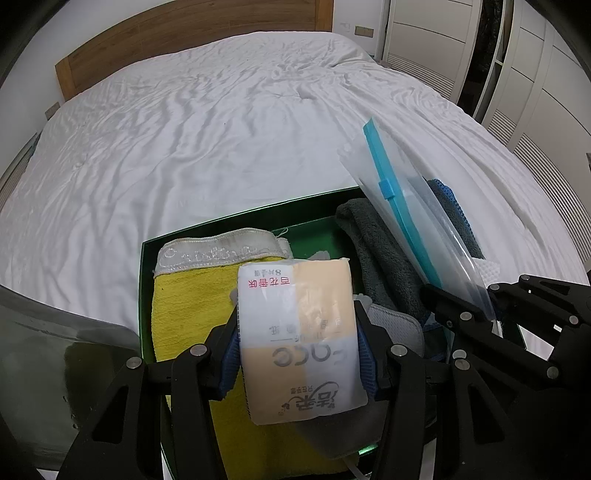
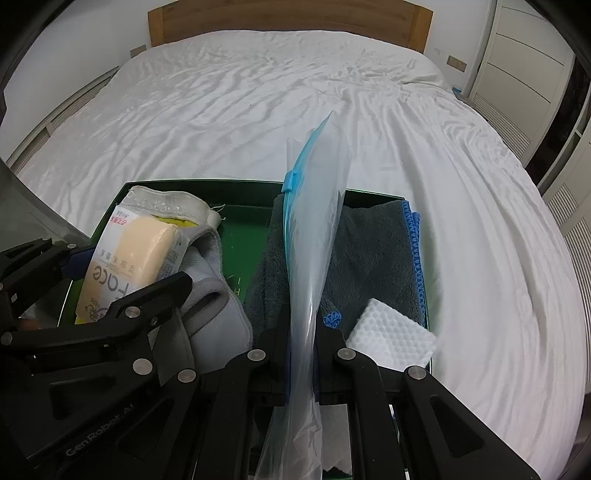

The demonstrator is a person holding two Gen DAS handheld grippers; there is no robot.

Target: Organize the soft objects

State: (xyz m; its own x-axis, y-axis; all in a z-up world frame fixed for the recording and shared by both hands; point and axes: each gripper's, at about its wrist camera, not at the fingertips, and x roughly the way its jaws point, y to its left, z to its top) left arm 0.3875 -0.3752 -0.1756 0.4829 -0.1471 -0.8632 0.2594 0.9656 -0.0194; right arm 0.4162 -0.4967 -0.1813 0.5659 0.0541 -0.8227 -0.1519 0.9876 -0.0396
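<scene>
My left gripper (image 1: 297,332) is shut on a white and peach tissue pack (image 1: 299,339) and holds it tilted over a green box (image 1: 236,218) on the bed. In the box lie a yellow towel (image 1: 192,306), a grey towel with a blue edge (image 2: 369,251), a white sponge cloth (image 2: 391,339) and a grey-white fabric piece (image 2: 214,295). My right gripper (image 2: 301,354) is shut on a clear zip bag (image 2: 314,221) with a blue slider. The bag stands upright over the grey towel. The tissue pack (image 2: 136,254) and the left gripper (image 2: 129,271) show at the left of the right wrist view.
The box sits near the front edge of a bed with a wrinkled white sheet (image 1: 221,140) and a wooden headboard (image 2: 288,18). White wardrobe doors (image 1: 524,85) stand along the right. A glossy dark lid-like surface (image 1: 55,350) lies left of the box.
</scene>
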